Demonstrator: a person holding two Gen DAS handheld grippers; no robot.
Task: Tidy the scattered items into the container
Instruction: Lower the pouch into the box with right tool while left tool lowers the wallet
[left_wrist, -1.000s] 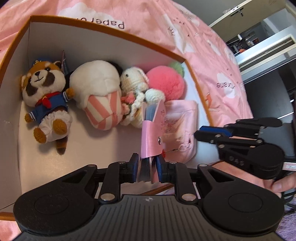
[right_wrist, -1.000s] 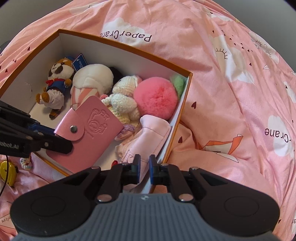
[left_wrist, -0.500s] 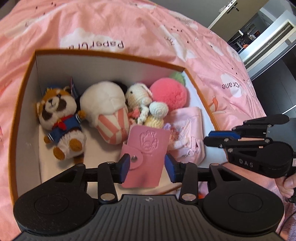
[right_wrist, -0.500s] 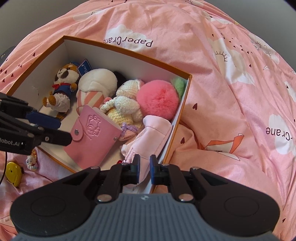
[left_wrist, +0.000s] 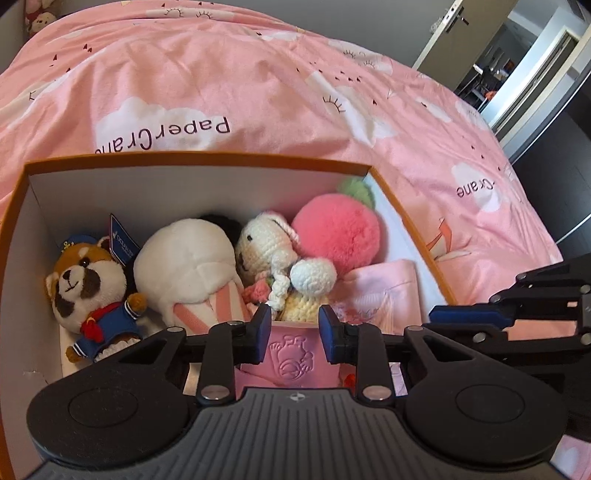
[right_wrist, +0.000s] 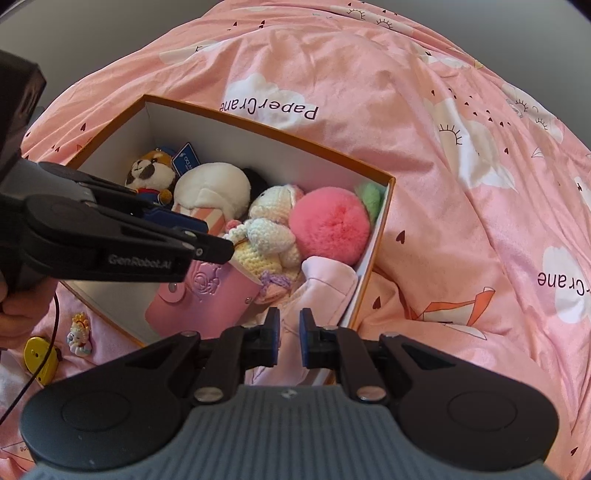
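The left gripper (left_wrist: 290, 328) stands open, holding nothing, above the pink card holder (right_wrist: 201, 297), which lies inside the box (right_wrist: 373, 254) against the crochet bunny (right_wrist: 271, 229); the right gripper (right_wrist: 290, 341) is nearly closed and empty; 2 small trinkets (right_wrist: 79, 334) outside the box risk being overlooked.
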